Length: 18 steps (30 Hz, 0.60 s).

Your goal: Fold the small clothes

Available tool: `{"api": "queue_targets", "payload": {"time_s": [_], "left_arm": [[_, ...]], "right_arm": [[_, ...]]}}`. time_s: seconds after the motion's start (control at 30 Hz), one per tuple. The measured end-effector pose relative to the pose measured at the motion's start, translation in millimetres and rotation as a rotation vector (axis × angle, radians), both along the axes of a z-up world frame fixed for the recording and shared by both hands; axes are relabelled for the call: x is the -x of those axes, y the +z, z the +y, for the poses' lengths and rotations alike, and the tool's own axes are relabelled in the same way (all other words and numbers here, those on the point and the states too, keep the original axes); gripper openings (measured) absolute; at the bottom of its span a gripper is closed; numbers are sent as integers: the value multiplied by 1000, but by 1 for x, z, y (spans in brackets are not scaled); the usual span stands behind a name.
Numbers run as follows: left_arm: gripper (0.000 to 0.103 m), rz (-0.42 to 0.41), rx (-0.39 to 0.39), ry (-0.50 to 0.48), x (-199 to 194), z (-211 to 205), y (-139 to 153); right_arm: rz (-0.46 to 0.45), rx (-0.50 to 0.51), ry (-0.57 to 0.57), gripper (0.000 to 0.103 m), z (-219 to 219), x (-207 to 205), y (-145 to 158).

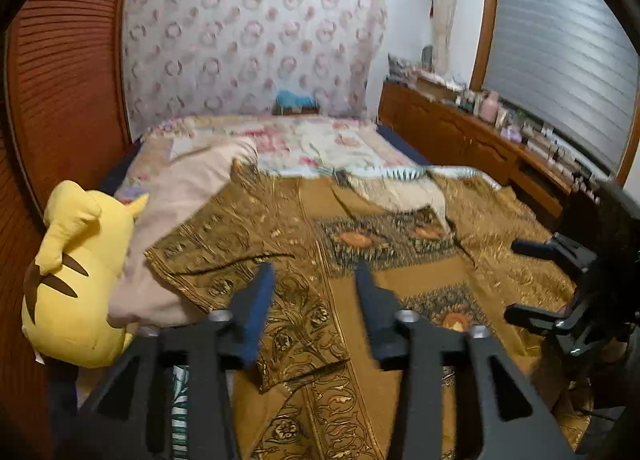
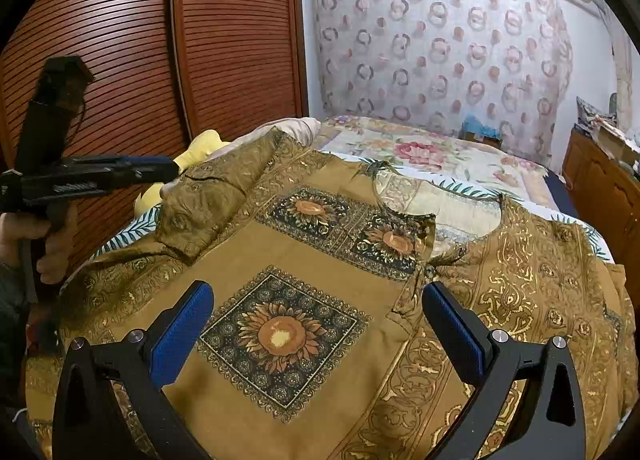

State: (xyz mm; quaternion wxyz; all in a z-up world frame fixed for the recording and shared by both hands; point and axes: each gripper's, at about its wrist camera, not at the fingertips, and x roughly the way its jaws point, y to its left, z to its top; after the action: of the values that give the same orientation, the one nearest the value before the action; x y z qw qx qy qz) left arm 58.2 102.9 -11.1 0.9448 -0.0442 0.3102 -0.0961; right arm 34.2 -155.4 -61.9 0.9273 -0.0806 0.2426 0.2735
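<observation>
A mustard-brown shirt with sunflower squares and gold scroll borders [image 2: 328, 260] lies spread on the bed, neckline toward the far side. Its left sleeve [image 2: 208, 204] lies folded in over the body. It also shows in the left wrist view [image 1: 360, 252]. My left gripper [image 1: 314, 272] is open and empty, held above the shirt's left part; it shows from the side in the right wrist view [image 2: 172, 170], near the sleeve. My right gripper [image 2: 318, 296] is open and empty above the shirt's front, and shows at the right edge of the left wrist view [image 1: 516, 280].
A yellow plush toy [image 1: 76, 276] and a pink pillow [image 1: 176, 220] lie at the bed's left side. A floral bedspread [image 2: 432, 156] covers the far bed. A wooden louvred wardrobe [image 2: 200, 40] stands left; a cluttered wooden cabinet [image 1: 480, 132] runs along the right.
</observation>
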Motion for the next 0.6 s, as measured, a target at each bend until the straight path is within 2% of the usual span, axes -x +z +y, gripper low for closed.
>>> {"api": "queue_targets", "payload": {"time_s": [0.03, 0.07, 0.13, 0.33, 0.5, 0.6], "left_arm": [[54, -10, 3, 4, 3, 3, 2], [65, -16, 2, 11, 5, 6, 4], [74, -24, -10, 36, 5, 15, 5], [74, 40, -28, 138, -19, 41, -18], [74, 110, -55, 179, -44, 57, -43], [67, 158, -9, 170, -54, 66, -54]], "right_arm": [[1, -1, 0, 103, 0, 0, 0], [2, -2, 0, 103, 0, 0, 0], [3, 1, 2, 103, 0, -2, 0], [-1, 16, 22, 103, 7, -7, 2], [-4, 21, 67, 103, 23, -25, 6], [-13, -6, 73, 102, 32, -43, 9]]}}
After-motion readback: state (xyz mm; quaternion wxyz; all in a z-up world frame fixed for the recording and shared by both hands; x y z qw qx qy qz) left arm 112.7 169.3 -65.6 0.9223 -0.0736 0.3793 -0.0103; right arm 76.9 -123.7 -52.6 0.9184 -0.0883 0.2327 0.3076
